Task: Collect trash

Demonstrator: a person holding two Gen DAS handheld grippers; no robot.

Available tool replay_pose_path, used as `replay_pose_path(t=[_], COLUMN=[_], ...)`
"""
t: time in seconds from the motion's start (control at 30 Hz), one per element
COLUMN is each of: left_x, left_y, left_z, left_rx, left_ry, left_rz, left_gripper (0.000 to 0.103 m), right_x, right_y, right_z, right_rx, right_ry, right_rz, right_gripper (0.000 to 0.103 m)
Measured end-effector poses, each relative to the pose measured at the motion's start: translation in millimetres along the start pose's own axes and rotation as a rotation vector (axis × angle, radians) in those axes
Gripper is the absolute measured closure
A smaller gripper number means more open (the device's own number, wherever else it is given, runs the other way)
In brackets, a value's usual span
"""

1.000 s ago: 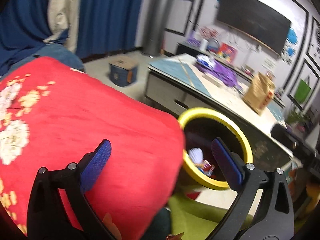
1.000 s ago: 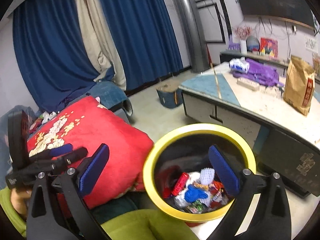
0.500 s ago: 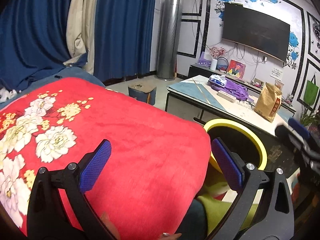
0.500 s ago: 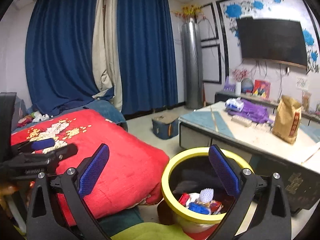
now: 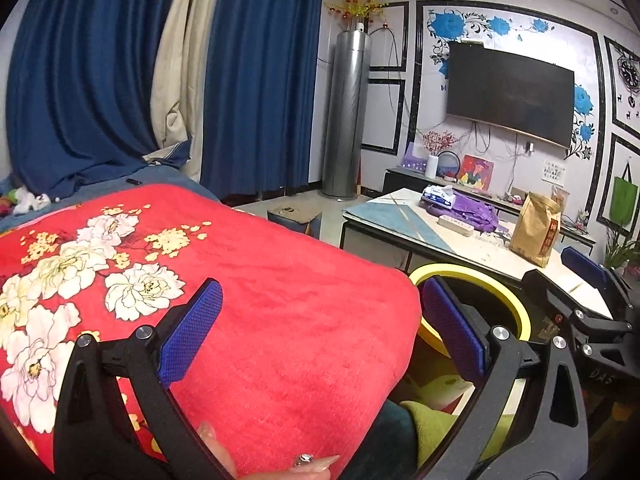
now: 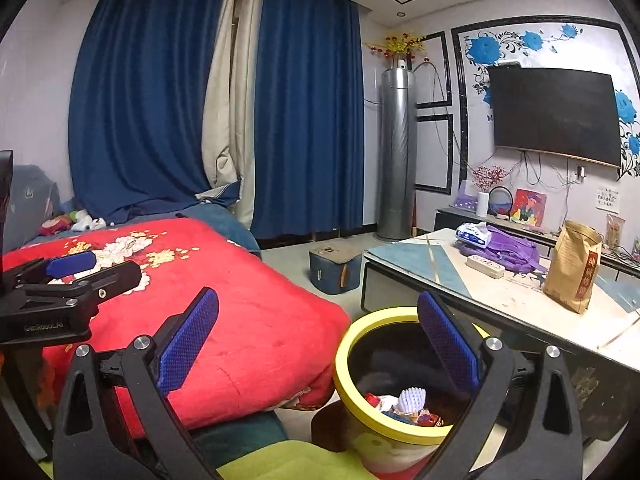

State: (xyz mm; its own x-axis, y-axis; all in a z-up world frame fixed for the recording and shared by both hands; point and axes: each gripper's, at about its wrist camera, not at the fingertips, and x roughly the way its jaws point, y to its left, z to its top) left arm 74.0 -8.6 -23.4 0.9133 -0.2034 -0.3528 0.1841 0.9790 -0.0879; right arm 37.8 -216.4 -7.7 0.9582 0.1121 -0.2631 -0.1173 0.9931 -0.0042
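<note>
Red blanket (image 5: 248, 320): plush, printed with white and gold flowers, it covers the bed and fills the left wrist view; its folded edge hangs just beside the bin, so anything lying on it is a short carry from the opening.
Tabletop (image 6: 516, 292): pale slab on the bin's far side, carrying a brown paper bag (image 6: 573, 266), a purple bag (image 6: 508, 250), a tissue pack (image 6: 474, 233) and a power strip (image 6: 485, 266); whether any of these counts as trash I cannot tell.
Yellow-rimmed bin (image 6: 408, 426): stands on the floor between bed and tabletop, probably so both can be cleared into it.
Trash (image 6: 404, 404): wrappers and a white-and-blue crumpled piece lie in the bin's bottom, so part of the job looks done.
Right tool (image 6: 318, 344): blue pads spread wide, nothing between them, held above the bin's near rim.
Left tool (image 5: 320, 332): pads wide apart and empty, hovering over the blanket; fingertips (image 5: 316, 460) show below it, seemingly the person's own.
Next step: likely a search for a further piece, since no loose trash shows on the blanket.
</note>
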Motion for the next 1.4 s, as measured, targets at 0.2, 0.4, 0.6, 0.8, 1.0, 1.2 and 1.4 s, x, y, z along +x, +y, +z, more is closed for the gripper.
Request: replay_pose_path(t=[0.2, 0.4, 0.6, 0.8, 1.0, 1.2, 1.4], left_x=[-2, -3, -3, -3, -3, -3, -1], left_y=[-1, -2, -2, 0, 0, 0, 2], left_z=[-2, -1, -1, -1, -1, -1, 0], left_rx=[0.001, 0.001, 0.000, 0.000, 0.000, 0.001, 0.001], left_ry=[-0.006, -0.006, -0.004, -0.003, -0.003, -0.003, -0.002], left_rz=[0.002, 0.001, 0.000, 0.000, 0.001, 0.001, 0.000], left_gripper=[0.011, 0.011, 0.011, 0.011, 0.011, 0.011, 0.011], right_x=[4, 5, 6, 9, 10, 10, 11], right_y=[-3, -3, -3, -4, -3, -3, -1], right_z=[2, 2, 1, 0, 0, 0, 0], right_rx=[0.024, 0.031, 0.030, 0.038, 0.040, 0.037, 0.039], right_ry=[0.012, 0.015, 0.018, 0.029, 0.030, 0.028, 0.031], right_rz=[-0.008, 0.002, 0.003, 0.004, 0.004, 0.008, 0.009], right_gripper=[0.006, 0.006, 0.006, 0.006, 0.006, 0.006, 0.006])
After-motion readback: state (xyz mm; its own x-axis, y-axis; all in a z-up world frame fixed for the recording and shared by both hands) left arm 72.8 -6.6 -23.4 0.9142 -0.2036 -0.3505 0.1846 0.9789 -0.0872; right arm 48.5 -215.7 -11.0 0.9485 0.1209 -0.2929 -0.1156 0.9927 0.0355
